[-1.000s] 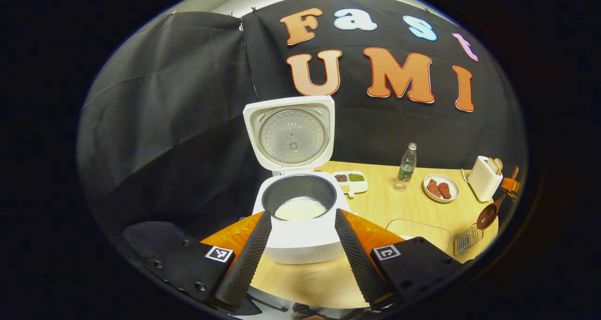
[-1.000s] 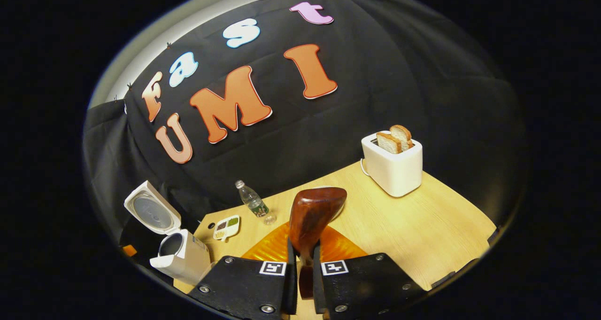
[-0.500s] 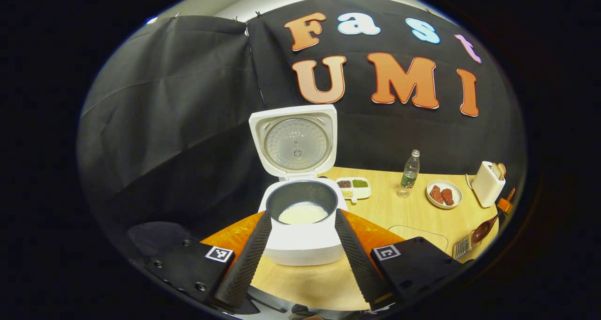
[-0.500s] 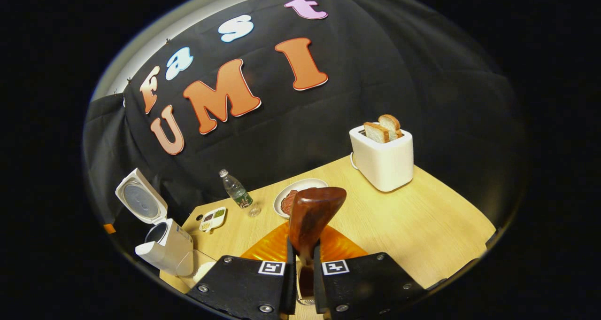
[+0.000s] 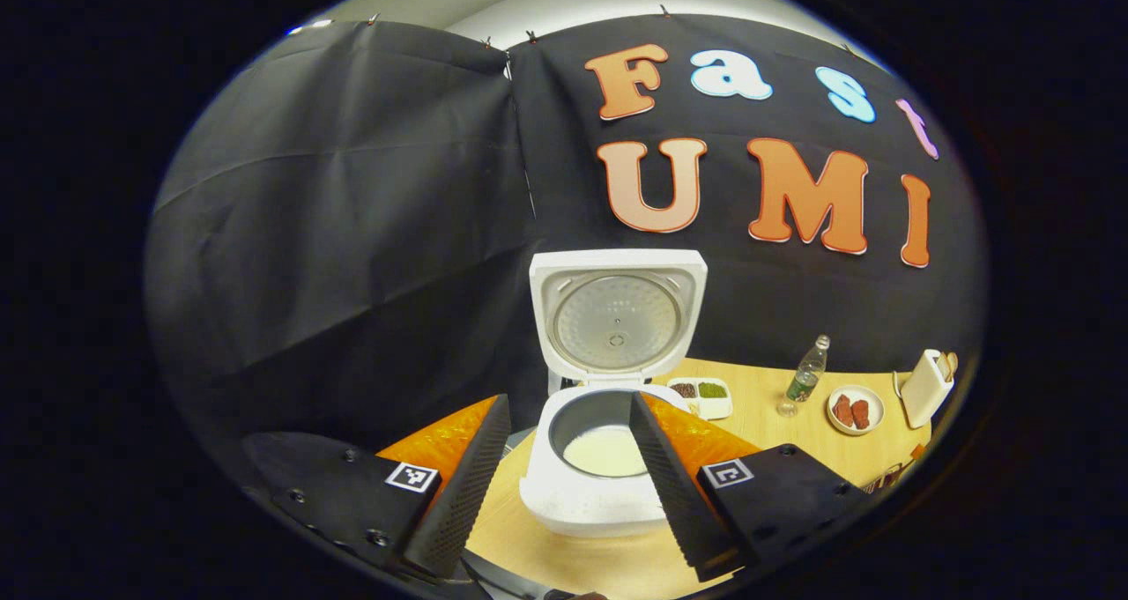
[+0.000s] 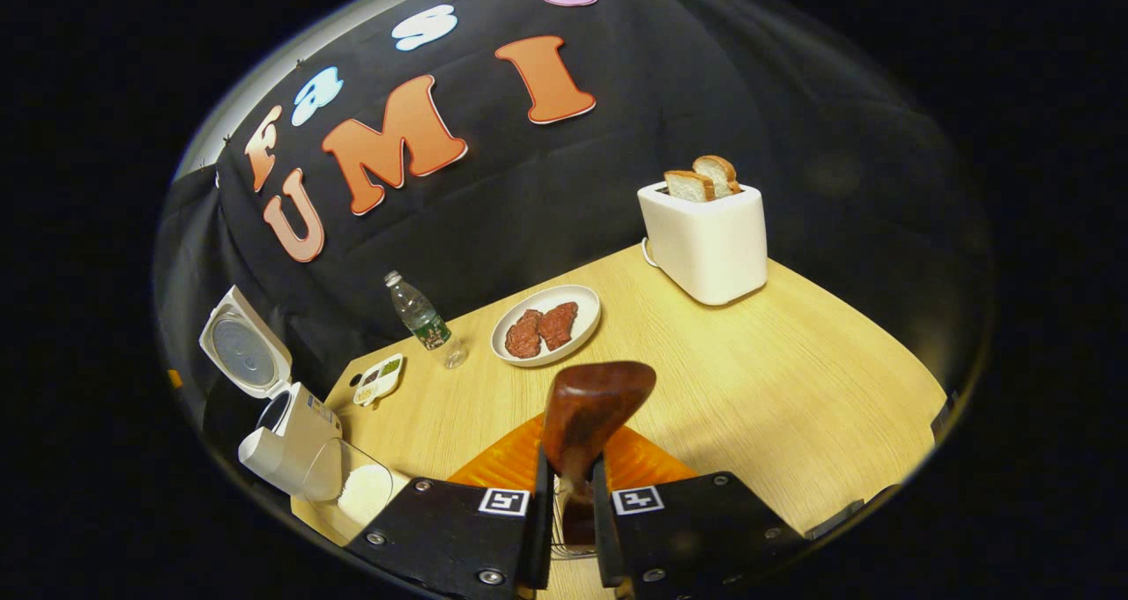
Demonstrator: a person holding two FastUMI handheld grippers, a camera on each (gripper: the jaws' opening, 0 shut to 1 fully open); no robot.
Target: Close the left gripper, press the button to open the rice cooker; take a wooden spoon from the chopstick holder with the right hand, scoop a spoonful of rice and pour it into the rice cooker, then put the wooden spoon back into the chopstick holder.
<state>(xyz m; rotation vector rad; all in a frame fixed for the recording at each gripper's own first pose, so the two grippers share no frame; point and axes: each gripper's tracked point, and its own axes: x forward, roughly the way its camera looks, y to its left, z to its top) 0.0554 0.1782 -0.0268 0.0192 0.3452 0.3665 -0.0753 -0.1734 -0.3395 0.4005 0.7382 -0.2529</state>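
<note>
While the rice cooker (image 5: pixel 608 459) stood on the wooden tabletop (image 5: pixel 758 406) with its lid (image 5: pixel 617 318) raised upright, the left claw (image 5: pixel 564 477) was held before it with its two fingers spread wide apart and nothing between them. White rice (image 5: pixel 604 452) was seen lying in the bottom of the dark inner pot. Behind the cooker, a small divided dish (image 5: pixel 701 393) of grains, a plastic bottle (image 5: pixel 806 375), a plate of red meat (image 5: pixel 855 409) and a white toaster (image 5: pixel 927 387) were ranged along the tabletop toward the right edge of the left gripper view.

In the right gripper view, the right claw (image 6: pixel 568 503) was seen closed on the handle of the wooden spoon (image 6: pixel 590 415), both fingers pressed against it, with the brown bowl of the spoon standing up beyond the fingertips. Wire bars were glimpsed just below the spoon handle between the fingers; it could not be told for certain whether these belonged to the chopstick holder. A clear container holding rice (image 6: pixel 361 492) was seen at the lower left, just beside the open rice cooker (image 6: pixel 282 424). Farther off, the bottle (image 6: pixel 421 318), the plate with meat (image 6: pixel 546 325) and the toaster (image 6: pixel 705 234) with two slices of bread were set well apart on the tabletop (image 6: pixel 793 388).
</note>
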